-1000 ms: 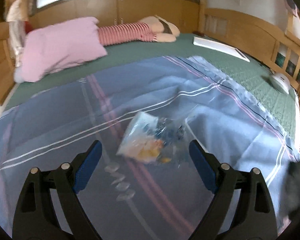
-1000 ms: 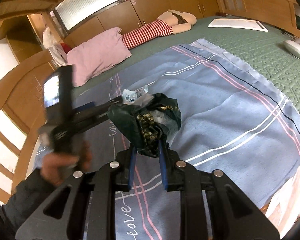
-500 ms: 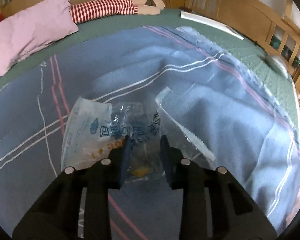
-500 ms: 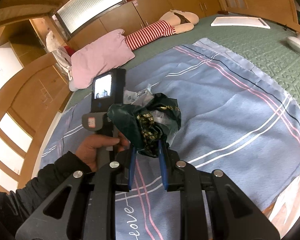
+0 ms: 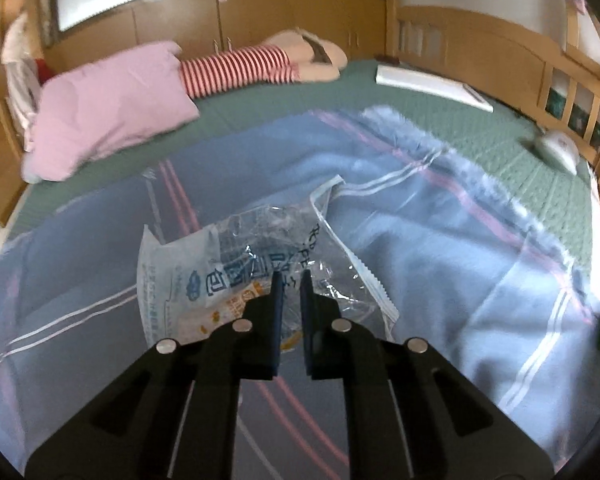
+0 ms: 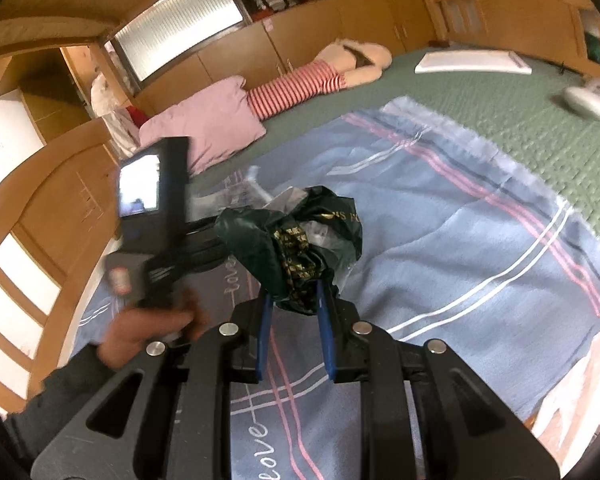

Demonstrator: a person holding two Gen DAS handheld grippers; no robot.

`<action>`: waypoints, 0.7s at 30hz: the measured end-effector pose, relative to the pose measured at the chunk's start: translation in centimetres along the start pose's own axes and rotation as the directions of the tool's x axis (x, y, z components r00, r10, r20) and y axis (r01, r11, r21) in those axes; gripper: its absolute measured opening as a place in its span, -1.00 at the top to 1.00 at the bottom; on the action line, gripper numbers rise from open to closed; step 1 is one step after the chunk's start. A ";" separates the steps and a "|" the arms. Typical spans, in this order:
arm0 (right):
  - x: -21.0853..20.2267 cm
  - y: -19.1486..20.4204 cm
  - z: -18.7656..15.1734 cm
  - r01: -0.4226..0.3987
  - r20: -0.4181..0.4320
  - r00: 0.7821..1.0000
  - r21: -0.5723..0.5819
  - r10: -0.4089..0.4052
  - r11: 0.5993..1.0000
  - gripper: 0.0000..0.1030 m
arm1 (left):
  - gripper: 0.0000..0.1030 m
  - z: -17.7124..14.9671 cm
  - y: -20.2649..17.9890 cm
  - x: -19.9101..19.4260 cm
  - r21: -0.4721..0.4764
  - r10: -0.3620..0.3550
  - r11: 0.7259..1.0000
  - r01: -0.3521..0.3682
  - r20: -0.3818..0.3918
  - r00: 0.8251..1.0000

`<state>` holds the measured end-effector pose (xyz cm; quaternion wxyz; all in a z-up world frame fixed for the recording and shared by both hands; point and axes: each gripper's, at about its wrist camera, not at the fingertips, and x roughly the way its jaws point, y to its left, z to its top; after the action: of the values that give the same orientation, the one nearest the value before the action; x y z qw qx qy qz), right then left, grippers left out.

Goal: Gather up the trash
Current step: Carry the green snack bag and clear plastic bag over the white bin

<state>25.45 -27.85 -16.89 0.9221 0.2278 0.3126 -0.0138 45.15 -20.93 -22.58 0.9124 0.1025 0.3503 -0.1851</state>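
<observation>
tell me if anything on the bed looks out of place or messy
Mostly the trash itself: a crumpled clear plastic wrapper, torn open, pinched in the left gripper, whose fingers have just been closing on it. The right gripper holds a scrunched dark green bag. The blue blanket lies rumpled.

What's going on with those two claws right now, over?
Left claw just closed on clear printed plastic wrapper above blue striped blanket. Right claw shut on crumpled dark green plastic bag. Nothing in the way.
</observation>
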 end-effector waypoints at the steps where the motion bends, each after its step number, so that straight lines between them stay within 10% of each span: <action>1: -0.4 0.2 0.0 0.013 0.019 1.000 -0.005 -0.013 1.000 0.57 | 0.82 0.1 -0.2 -1.7 -0.003 0.008 1.000 -0.008 0.016 1.000; 10: -10.3 0.0 -0.8 0.123 0.169 0.977 0.057 -0.131 0.991 0.57 | 0.81 -0.3 -4.2 -17.3 0.008 -0.015 1.000 0.014 0.173 0.985; 21: -28.4 -3.4 -3.9 0.376 0.316 0.852 0.185 -0.417 0.908 0.57 | 0.81 -4.5 -16.9 -31.5 0.128 -0.268 0.962 0.241 0.259 0.928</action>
<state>-0.17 -32.52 -4.47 0.9250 0.2053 0.1831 -0.2621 13.95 -26.51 -5.52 0.9145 0.0725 0.2218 -0.3306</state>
